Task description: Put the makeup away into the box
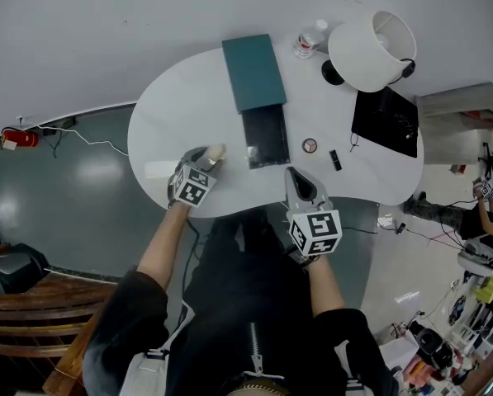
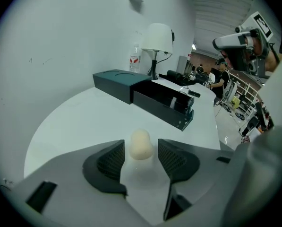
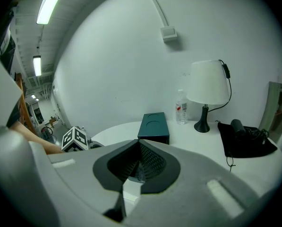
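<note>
A beige egg-shaped makeup sponge (image 1: 216, 150) (image 2: 141, 144) stands on the white table (image 1: 172, 122). My left gripper (image 1: 209, 157) (image 2: 141, 149) is lowered around it, one pad on each side with a thin gap, so it is open. To its right lies the teal box (image 1: 253, 71) (image 2: 119, 82) (image 3: 153, 126), with its dark drawer (image 1: 264, 134) (image 2: 162, 109) pulled out toward me. A round compact (image 1: 310, 145) and a black lipstick tube (image 1: 335, 159) lie right of the drawer. My right gripper (image 1: 296, 174) (image 3: 138, 148) is shut and empty near the table's front edge.
A white lamp (image 1: 372, 49) (image 3: 207, 86), a water bottle (image 1: 312, 38) and a black pouch (image 1: 385, 120) occupy the table's far right. A pale flat object (image 1: 159, 170) lies left of my left gripper. The table's curved front edge runs just under both grippers.
</note>
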A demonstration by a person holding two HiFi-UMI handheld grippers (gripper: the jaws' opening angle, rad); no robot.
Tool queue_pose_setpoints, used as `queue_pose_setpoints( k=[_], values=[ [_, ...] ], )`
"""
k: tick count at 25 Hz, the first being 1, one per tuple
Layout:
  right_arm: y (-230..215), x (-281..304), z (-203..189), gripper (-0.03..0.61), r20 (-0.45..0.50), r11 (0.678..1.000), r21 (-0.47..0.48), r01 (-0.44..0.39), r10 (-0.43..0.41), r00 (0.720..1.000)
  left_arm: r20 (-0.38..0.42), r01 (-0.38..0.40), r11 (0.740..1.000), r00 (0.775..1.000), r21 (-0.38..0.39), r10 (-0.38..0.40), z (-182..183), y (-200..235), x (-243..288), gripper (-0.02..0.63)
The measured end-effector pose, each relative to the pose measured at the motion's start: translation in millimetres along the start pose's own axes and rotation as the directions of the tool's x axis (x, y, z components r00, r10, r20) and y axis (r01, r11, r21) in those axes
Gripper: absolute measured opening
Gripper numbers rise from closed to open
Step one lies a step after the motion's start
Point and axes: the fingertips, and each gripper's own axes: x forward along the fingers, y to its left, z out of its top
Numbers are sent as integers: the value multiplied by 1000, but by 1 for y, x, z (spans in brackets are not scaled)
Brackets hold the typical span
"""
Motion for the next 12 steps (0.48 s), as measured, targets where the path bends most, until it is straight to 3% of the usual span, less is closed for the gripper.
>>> queue_pose_setpoints(
  k=[5, 12],
  values=[
    [0, -3, -1, 6, 1, 1000, 8, 9, -9, 1000, -36, -2, 1000, 999, 0, 2, -6, 1, 1, 190],
    [-4, -8, -5, 6, 5, 999, 24, 25, -25, 1000, -26, -12, 1000, 1000, 18, 12, -5, 1, -2, 133]
  ],
)
